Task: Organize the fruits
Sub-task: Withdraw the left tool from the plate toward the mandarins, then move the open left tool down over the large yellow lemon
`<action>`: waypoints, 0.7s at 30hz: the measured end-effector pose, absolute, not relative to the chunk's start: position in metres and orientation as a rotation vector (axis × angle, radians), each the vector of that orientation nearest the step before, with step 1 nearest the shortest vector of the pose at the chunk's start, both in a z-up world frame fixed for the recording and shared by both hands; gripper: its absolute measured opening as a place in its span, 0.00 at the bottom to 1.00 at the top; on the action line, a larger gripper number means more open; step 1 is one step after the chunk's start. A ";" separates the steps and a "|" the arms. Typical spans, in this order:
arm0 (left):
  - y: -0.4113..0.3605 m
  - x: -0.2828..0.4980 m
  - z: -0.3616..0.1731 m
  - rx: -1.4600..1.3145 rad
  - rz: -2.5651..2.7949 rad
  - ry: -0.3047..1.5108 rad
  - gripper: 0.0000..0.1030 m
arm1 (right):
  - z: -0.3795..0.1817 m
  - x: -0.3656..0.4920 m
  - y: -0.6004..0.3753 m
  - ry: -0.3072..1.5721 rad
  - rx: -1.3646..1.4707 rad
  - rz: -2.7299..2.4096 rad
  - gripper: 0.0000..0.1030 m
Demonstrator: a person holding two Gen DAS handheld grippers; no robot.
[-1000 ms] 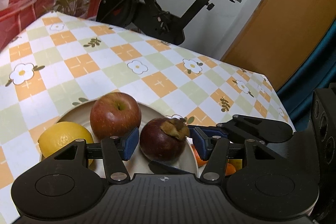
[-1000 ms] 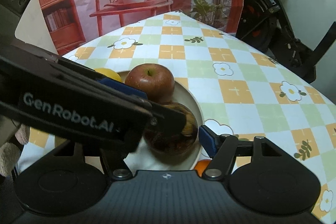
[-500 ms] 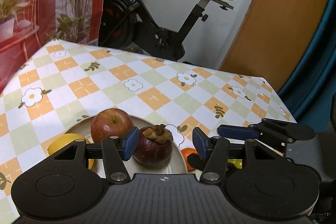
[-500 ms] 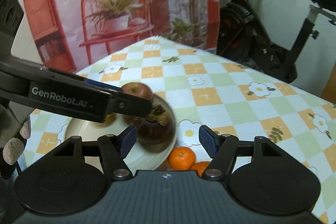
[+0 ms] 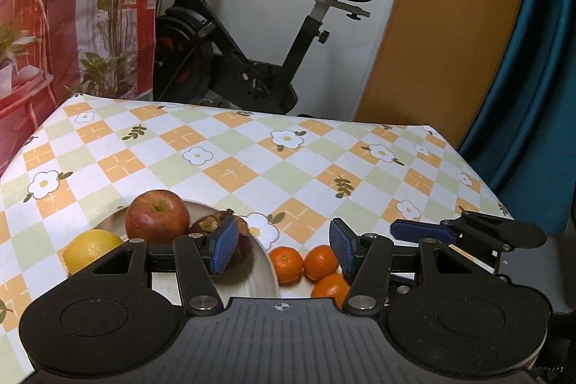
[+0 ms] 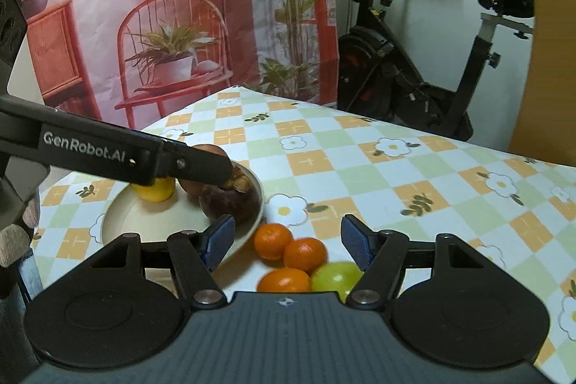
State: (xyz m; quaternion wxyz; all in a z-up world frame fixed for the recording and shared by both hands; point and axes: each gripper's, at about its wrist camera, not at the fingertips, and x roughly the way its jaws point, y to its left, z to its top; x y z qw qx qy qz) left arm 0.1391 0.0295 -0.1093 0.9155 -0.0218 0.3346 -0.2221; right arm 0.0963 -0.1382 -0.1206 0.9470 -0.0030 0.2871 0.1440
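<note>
A cream plate (image 5: 262,265) holds a red apple (image 5: 156,216), a yellow lemon (image 5: 90,249) and a dark mangosteen (image 5: 242,242). My left gripper (image 5: 282,247) hovers open and empty just right of the mangosteen. Three oranges (image 5: 286,263) lie on the cloth beside the plate. In the right wrist view my right gripper (image 6: 286,240) is open and empty above the oranges (image 6: 304,254) and a green fruit (image 6: 336,276). The left gripper's finger (image 6: 194,164) crosses over the plate (image 6: 118,222), hiding most of the apple there. The mangosteen (image 6: 230,200) and lemon (image 6: 154,189) show.
The table (image 5: 230,146) wears a checked flower cloth, bare toward its far side. An exercise bike (image 5: 252,60) stands behind it, beside a printed backdrop (image 6: 144,24). A teal curtain (image 5: 532,96) hangs at the right. The right gripper's finger (image 5: 417,229) reaches in from the right.
Both grippers have drawn back and risen from the plate. The mangosteen stays on the plate, outside the left jaws. The oranges and green fruit have come into view.
</note>
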 end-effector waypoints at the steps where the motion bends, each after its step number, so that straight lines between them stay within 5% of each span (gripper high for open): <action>1: 0.029 0.138 -0.109 -0.043 -0.459 0.690 0.57 | -0.121 0.093 -0.142 0.580 -0.005 0.286 0.67; 21: 0.011 0.117 -0.128 0.023 -0.558 0.746 0.56 | -0.150 0.041 -0.162 0.582 0.008 0.242 0.67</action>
